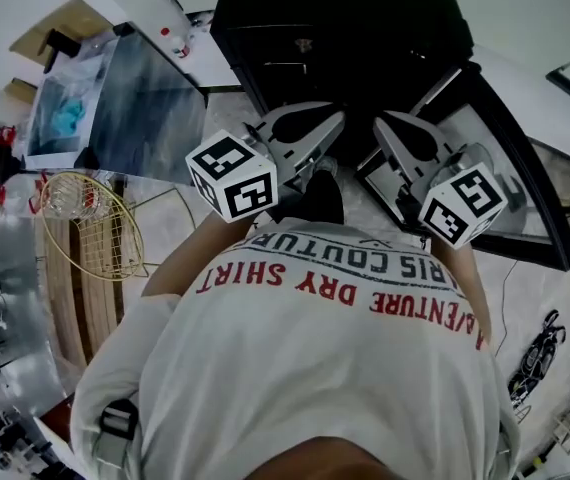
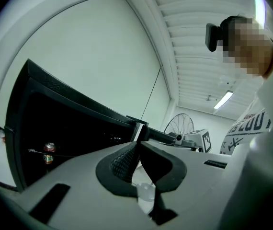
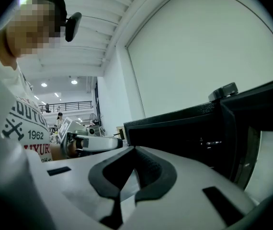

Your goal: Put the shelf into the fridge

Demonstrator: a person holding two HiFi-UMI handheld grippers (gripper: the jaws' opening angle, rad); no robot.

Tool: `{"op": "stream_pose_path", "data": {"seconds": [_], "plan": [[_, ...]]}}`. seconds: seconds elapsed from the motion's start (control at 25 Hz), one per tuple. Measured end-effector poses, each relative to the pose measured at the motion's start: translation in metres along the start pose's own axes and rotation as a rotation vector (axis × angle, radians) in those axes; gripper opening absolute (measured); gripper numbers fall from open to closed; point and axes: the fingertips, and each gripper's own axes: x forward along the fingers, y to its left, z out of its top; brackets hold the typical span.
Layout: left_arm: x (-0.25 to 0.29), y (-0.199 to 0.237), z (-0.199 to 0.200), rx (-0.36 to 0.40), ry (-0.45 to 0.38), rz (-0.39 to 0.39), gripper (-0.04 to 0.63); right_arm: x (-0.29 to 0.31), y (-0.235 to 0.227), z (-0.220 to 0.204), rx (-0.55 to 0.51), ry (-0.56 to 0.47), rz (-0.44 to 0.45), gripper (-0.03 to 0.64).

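Shelf (image 2: 36,151): a thin wire line deep in the fridge (image 1: 335,38), low on the left of the left gripper view. It is probably the shelf, though the inside is too dark to be sure.
Can (image 2: 49,152): upright on that wire.
Left claw (image 2: 137,147): closed, pads meeting at the tips, nothing gripped. It is tilted up toward the fridge's top edge.
Right claw (image 3: 131,151): closed too, and empty. The fridge's front fills the right of its view.
Fridge: black and open, at the top middle of the head view, just beyond both claws.
Door (image 1: 536,198): swung out on the right, glass in a black frame, its near edge just beside the right claw.
Shirt (image 1: 315,368): white with red print. It fills the lower head view and hides the floor below the claws.
Wire hoop (image 1: 95,218): yellow, at the left edge, well apart from the fridge.
Glass panel (image 1: 155,98): grey, upper left, near the fridge's left corner.
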Motion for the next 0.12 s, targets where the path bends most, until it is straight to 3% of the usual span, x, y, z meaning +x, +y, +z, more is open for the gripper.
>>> {"op": "stream_pose_path", "data": {"seconds": [0.12], "plan": [[0.0029,0.0017,-0.0033,-0.004,0.002,-0.007,0.043,0.0033,-0.0033,-0.0062,0.015,0.005,-0.003,0.023]]}}
